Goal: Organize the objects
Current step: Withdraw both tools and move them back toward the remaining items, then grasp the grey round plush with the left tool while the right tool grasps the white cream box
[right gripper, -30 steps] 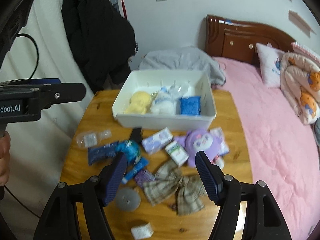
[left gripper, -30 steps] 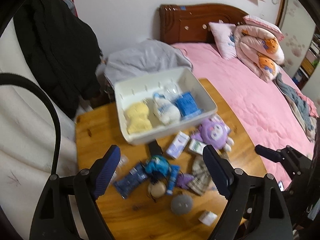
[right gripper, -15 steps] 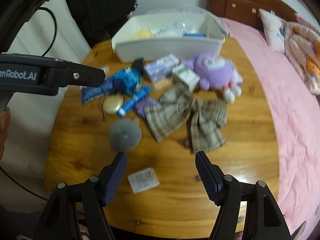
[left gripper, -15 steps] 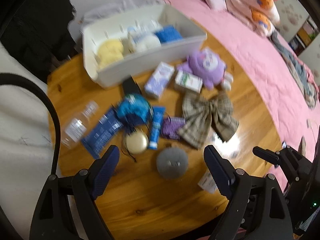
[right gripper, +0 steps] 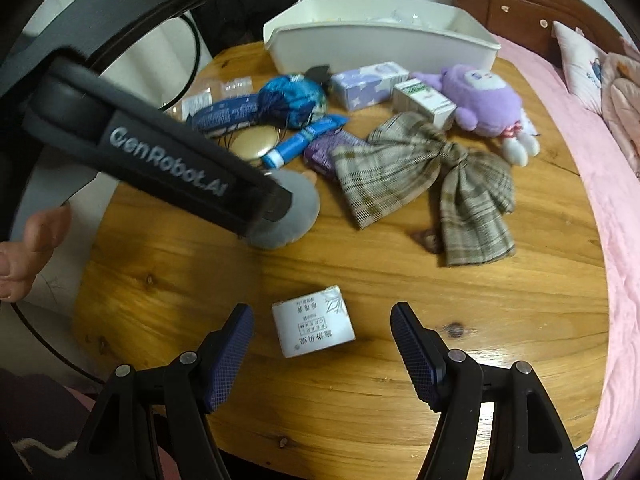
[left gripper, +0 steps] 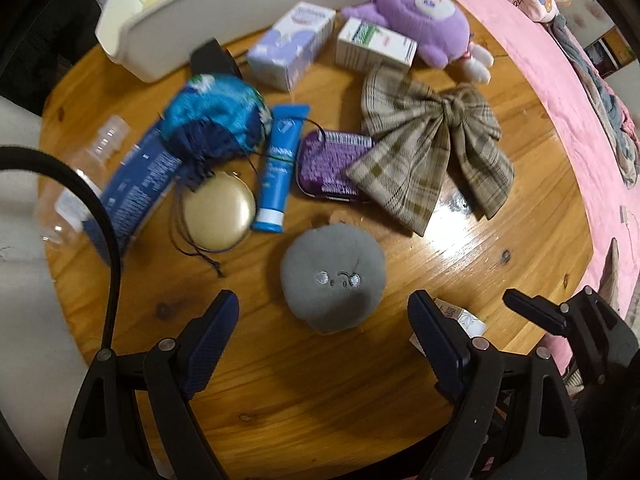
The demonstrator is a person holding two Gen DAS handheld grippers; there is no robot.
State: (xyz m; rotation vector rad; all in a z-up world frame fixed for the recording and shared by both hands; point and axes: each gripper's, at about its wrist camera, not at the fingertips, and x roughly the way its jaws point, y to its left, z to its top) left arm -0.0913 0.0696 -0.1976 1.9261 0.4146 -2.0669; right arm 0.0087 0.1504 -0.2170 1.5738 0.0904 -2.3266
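Behind left tool (right gripper: pixel 276 204), grey puff (right gripper: pixel 296 216) half-hidden

Both wrist cameras look steeply down at the desk (left gripper: pixel 500 264) from close above, sharing the grey plush (left gripper: pixel 334 276) mid-frame.

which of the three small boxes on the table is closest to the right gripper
The white box with black printed characters, lying alone just ahead of the open right gripper. The lavender box and the green-and-white box sit far back beside the white bin.
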